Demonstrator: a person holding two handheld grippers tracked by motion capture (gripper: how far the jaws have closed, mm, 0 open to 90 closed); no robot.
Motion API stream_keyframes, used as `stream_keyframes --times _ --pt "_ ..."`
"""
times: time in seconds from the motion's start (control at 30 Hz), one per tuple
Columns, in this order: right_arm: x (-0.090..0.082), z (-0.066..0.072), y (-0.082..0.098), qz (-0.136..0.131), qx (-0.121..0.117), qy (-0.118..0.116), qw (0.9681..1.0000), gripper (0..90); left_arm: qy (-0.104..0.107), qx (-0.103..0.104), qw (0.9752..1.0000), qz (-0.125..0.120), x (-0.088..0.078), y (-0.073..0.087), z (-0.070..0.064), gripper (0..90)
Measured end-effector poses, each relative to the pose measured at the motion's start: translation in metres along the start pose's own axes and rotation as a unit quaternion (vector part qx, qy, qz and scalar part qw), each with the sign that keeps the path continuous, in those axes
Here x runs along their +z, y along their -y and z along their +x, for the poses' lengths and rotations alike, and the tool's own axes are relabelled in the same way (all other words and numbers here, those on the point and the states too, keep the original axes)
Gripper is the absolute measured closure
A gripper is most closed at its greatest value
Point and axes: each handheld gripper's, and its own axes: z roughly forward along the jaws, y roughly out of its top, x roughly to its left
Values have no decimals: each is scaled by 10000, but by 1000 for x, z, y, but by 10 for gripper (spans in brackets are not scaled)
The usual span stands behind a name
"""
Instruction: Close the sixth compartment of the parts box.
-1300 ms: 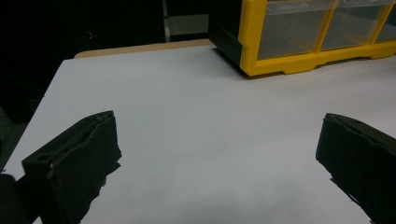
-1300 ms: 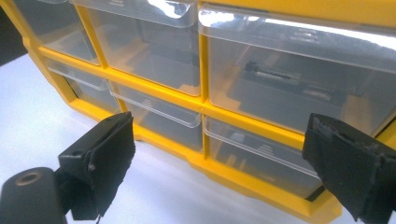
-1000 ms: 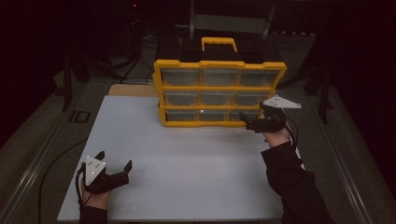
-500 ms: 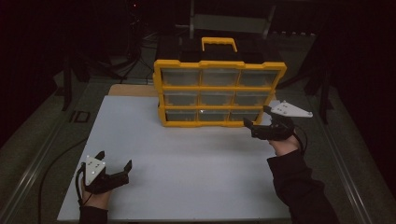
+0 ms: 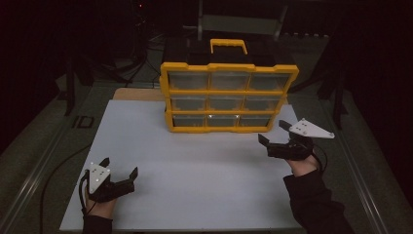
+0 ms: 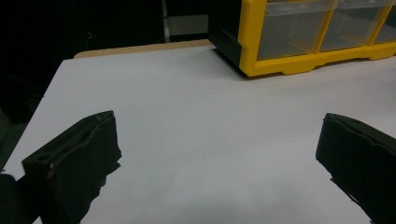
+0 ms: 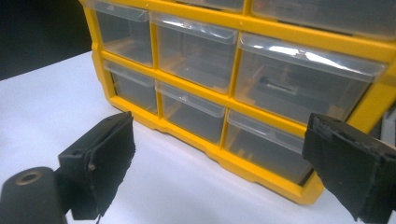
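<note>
1. The yellow drawer cabinet (image 5: 229, 97) stands upright at the far middle of the white table (image 5: 195, 165), its drawer fronts facing you; it has three rows of three clear drawers and a yellow handle (image 5: 228, 45) on top.
2. Your right gripper (image 5: 273, 132) is just in front of the cabinet's lower right corner, near it but not touching; its jaws stand wide apart and hold nothing; the grey plate (image 5: 310, 129) on it sits to the outer side.
3. In the right gripper view the cabinet (image 7: 261, 93) is close; the bottom right drawer (image 7: 271, 144) lies between the two black jaws, a little beyond them; a dark small item (image 7: 275, 86) is inside the drawer above it; I cannot tell what it is.
4. Your left gripper (image 5: 118, 168) rests well apart from the cabinet, toward the near left corner of the table; its jaws are also wide and empty.
5. In the left gripper view only bare table (image 6: 205, 130) is between the jaws; the cabinet's left corner (image 6: 299, 37) is far ahead.
</note>
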Motion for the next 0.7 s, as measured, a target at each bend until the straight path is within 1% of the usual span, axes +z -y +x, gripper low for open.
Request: stream_keyframes --times 0.03,0.07,0.1,0.2,0.23,0.27,0.3,0.33,0.37,0.4,0.5,0.53,0.67,0.7 --pt "-2 0 4 4 26 16 10000 94 -6 2 10000 -1 0 0 0 1" --pt "-2 0 4 4 26 16 10000 94 -6 -6 10000 -3 -1 0 0 1" --pt "-3 0 9 8 55 -18 10000 94 -8 -14 10000 -14 -1 0 0 1" --pt "-4 1 14 48 47 13 10000 94 -12 -24 10000 -22 -1 0 1 1" --pt "-5 2 20 82 32 -40 10000 94 -13 -17 10000 -20 -1 0 1 2" --pt "-5 2 20 82 32 -40 10000 94 -14 -11 10000 -15 -1 0 1 2" --pt "-6 2 23 123 22 -24 9999 94 -6 -19 10000 -21 -1 0 1 1" --pt "-7 3 26 125 39 -55 9999 93 -7 -14 10000 -16 -1 0 1 1" --pt "-7 3 33 148 60 -81 9998 93 -8 -6 10000 -17 -1 0 1 1" --pt "-7 3 33 148 60 -81 9998 93 2 -12 10000 -19 -1 0 1 1" --pt "-7 4 42 197 95 -116 9997 94 8 2 10000 -2 -1 0 1 1" --pt "-8 4 45 211 129 -165 9996 94 3 4 10000 -1 -1 0 0 1" --pt "-8 4 57 306 140 -324 9989 94 3 14 10000 6 -1 0 0 2" --pt "-8 4 60 333 140 -329 9988 94 7 13 10000 5 -1 0 0 1"
